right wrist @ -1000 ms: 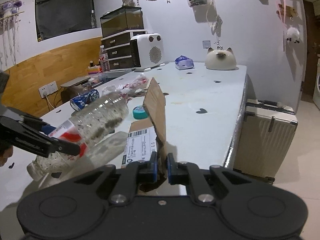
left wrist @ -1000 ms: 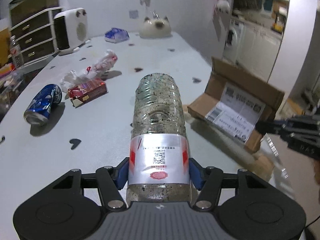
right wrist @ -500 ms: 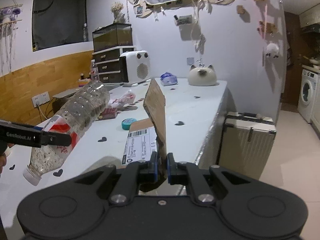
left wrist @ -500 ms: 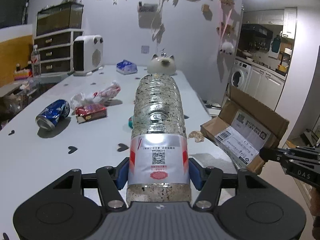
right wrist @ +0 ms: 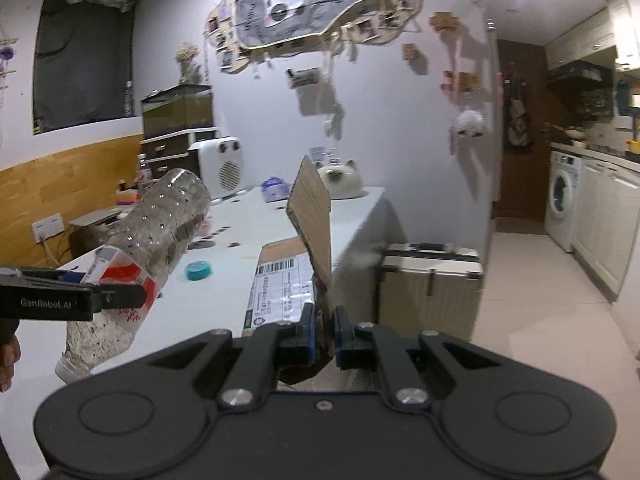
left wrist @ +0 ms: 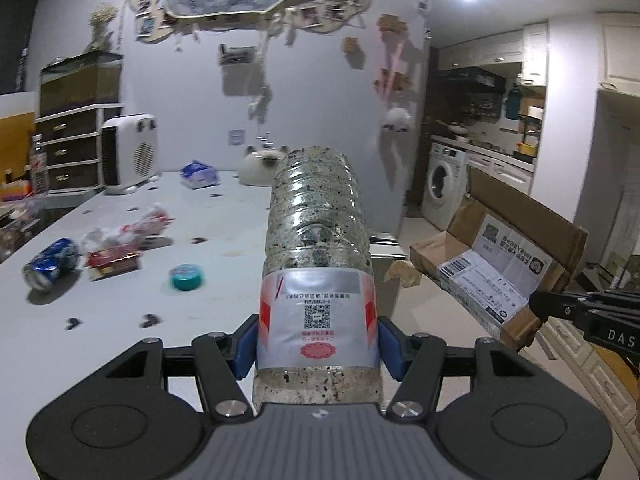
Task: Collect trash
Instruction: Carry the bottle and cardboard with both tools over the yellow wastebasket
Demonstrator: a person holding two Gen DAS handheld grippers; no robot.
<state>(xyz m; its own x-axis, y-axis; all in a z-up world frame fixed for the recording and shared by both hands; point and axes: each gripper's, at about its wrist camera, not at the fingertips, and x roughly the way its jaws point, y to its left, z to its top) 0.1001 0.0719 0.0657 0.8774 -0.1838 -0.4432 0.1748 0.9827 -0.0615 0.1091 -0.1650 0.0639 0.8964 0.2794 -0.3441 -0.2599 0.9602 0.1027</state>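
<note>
Trash held above the pale bench [left wrist: 120,344].
Flattened brown cardboard box [left wrist: 496,264] is pinched in the right tongs [right wrist: 323,334]; clear ribbed plastic bottle [left wrist: 316,264], red-and-silver label, is clamped in the left tongs [left wrist: 316,346].

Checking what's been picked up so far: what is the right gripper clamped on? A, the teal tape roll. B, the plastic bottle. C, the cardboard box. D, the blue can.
C: the right gripper is shut on a flap of the cardboard box; the plastic bottle is in the left gripper.
</note>
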